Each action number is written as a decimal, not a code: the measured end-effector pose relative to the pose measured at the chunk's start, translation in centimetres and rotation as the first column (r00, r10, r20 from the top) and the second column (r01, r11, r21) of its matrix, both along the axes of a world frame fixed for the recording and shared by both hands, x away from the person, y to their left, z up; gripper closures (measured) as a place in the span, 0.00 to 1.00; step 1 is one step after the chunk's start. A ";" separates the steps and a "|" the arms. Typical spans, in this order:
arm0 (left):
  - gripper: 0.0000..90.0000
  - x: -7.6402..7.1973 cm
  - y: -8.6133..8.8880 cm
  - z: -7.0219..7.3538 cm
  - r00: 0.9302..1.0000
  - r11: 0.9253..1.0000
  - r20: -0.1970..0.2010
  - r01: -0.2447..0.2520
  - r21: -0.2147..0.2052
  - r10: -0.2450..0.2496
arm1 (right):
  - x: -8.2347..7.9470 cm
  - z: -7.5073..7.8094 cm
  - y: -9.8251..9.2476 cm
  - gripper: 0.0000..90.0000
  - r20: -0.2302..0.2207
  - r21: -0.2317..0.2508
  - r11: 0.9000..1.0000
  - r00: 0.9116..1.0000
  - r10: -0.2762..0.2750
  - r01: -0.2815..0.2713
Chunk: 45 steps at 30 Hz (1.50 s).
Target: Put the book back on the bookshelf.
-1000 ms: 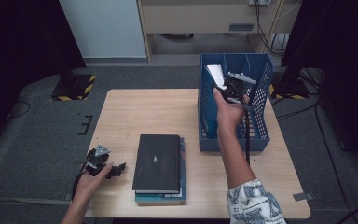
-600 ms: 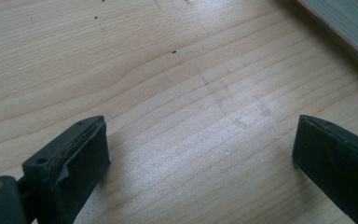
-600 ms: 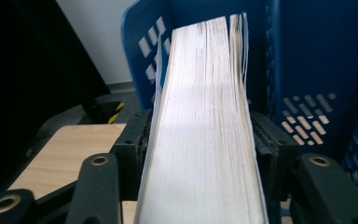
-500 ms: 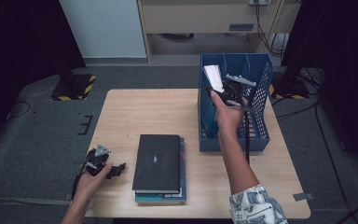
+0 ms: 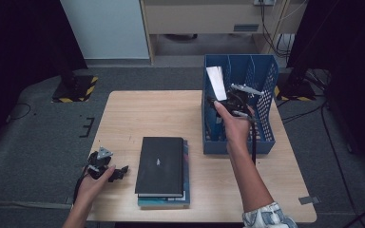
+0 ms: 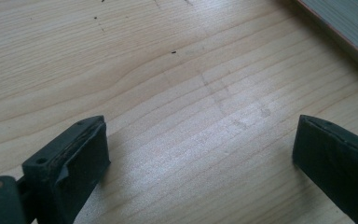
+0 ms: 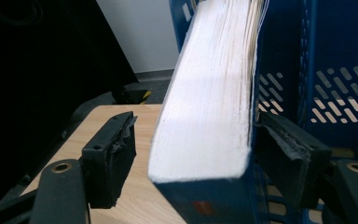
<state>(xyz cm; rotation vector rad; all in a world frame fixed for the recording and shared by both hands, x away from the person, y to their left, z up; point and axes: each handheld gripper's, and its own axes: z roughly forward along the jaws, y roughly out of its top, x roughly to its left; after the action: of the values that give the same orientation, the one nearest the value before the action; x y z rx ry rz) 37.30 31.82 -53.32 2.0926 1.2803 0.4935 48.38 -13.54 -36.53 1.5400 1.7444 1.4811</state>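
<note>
While your right gripper [image 7: 193,154] has been opening its jaws around the book [image 7: 214,102], the pads are no longer pressing it. The book is standing in the blue file rack's [image 5: 266,118] left slot; your left gripper [image 6: 200,154] is resting open.

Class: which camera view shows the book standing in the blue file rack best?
The right gripper view: the book looms close between that gripper's open jaws, page edges plain. The high view shows it small, in the rack's leftmost slot.

A light wooden desk [image 5: 142,114] stands on grey carpet [image 5: 38,142] at centre frame. Behind it, a pale panel [image 5: 107,28] sits upper left and a beige cabinet [image 5: 204,16] top centre, with dark curtains [image 5: 24,38] at both sides and cables [image 5: 271,19] upper right.
</note>
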 end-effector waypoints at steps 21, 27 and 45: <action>0.04 0.1 0.1 0.1 1.000 1.000 0.000 0.001 -0.001 -0.001 | -1.3 -0.2 2.0 0.28 0.008 0.006 0.999 0.999 0.047 -0.047; 0.04 0.1 0.1 0.0 1.000 1.000 0.000 0.002 -0.003 -0.002 | -1.3 -0.6 1.7 0.20 -0.003 -0.006 0.997 0.997 0.081 -0.081; 0.03 0.0 0.0 0.0 1.000 1.000 -0.004 0.008 -0.007 -0.008 | -4.5 -1.7 -0.1 0.08 0.023 -0.110 0.985 0.990 0.138 -0.135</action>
<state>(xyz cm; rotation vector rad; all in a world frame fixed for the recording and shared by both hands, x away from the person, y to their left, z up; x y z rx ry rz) 37.35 31.79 -53.30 2.0927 1.2739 0.4811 43.89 -13.61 -38.28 1.3611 1.9127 1.4390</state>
